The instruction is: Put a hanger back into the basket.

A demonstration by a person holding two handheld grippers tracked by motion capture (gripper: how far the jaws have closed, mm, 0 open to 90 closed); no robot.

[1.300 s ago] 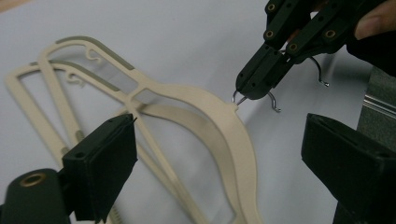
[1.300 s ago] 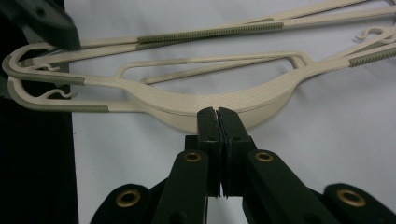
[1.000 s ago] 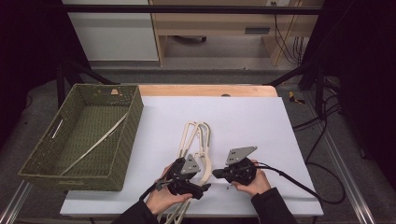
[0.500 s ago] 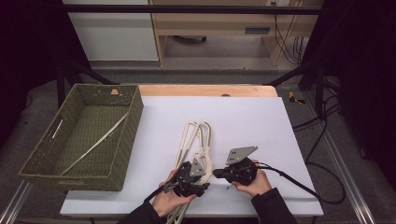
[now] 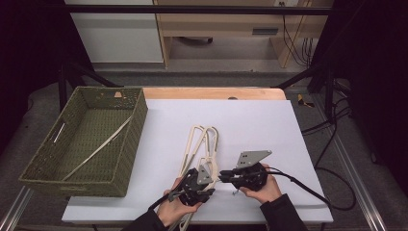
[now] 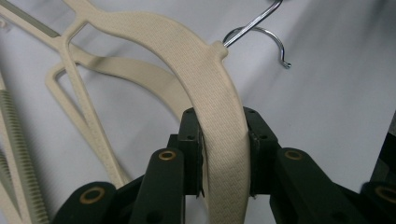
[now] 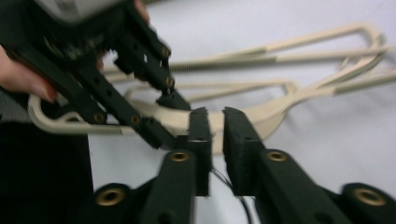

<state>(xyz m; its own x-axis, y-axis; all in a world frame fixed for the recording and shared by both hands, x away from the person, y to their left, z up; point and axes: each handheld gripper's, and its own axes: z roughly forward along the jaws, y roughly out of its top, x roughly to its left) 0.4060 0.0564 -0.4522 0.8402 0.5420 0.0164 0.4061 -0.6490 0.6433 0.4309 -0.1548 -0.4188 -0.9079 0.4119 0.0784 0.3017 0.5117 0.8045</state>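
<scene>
On the white desk (image 5: 298, 144), with the green wicker basket (image 5: 120, 159) well off to the left, we see a bundle of cream plastic hangers (image 5: 199, 144) lying with their long axis running from the near edge away from us, toward the far side. Our left gripper (image 5: 204, 179) sits right over the top hanger's curved neck (image 6: 219, 116), and its jaws, which have just been closing, now press on that band from both sides, just behind the metal hook (image 6: 261, 32). Our right gripper (image 7: 215, 135) faces the same neck from the right, just beside the left one; its jaws have just parted a little, leaving a narrow gap with nothing between the pads. We judge the left hand the one placed to lift.
</scene>
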